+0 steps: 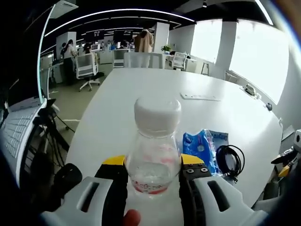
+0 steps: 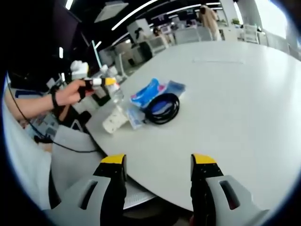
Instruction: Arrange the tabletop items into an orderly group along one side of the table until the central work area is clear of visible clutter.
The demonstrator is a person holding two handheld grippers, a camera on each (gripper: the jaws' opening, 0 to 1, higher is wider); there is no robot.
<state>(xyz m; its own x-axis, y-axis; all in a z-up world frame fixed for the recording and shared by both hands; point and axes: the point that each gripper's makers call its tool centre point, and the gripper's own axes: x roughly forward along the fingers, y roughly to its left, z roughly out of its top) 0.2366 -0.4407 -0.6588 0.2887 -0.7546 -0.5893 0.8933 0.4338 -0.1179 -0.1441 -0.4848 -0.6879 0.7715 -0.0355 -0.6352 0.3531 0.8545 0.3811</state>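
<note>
Left gripper view: left gripper (image 1: 154, 175), jaws pinching clear bottle (image 1: 154, 150) above table (image 1: 141, 89); blue packet (image 1: 200, 148), black cable (image 1: 229, 159) beside. Advice: set bottle upright by the packet.
Right gripper view: right gripper (image 2: 157, 165), jaws spread, nothing held; packet and cable touching near table edge.

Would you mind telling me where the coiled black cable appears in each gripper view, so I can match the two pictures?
Left gripper view: the black cable lies at lower right, just right of the blue packet.
Right gripper view: the cable sits left of centre, overlapping the blue packet near the table's edge.
Shared landmark: the blue packet against the cable.
</note>
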